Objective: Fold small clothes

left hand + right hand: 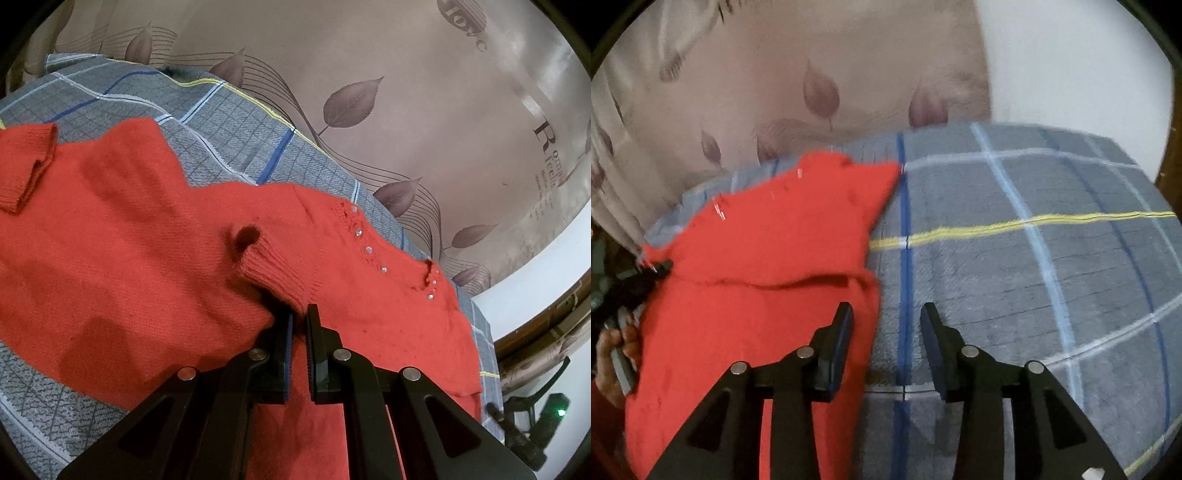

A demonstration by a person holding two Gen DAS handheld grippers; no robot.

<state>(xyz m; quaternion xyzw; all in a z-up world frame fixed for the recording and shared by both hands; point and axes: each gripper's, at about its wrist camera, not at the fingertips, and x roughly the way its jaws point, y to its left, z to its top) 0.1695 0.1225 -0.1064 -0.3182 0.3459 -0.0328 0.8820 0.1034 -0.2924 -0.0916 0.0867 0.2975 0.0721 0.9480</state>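
A small red knitted sweater (129, 236) lies on a grey plaid blanket (229, 122). It has shiny studs near the neckline (369, 250). My left gripper (300, 314) is shut on the ribbed cuff (277, 273) of one sleeve, folded in over the body. The other sleeve cuff (29, 166) lies at the far left. In the right wrist view the sweater (757, 258) fills the left half. My right gripper (886, 314) is open and empty, its left finger over the sweater's edge and its right finger over the blanket (1034, 277).
A beige curtain with leaf prints (351, 103) hangs behind the bed. A white wall (1071, 55) is at the right. The other gripper and a hand (617, 343) show at the left edge of the right wrist view.
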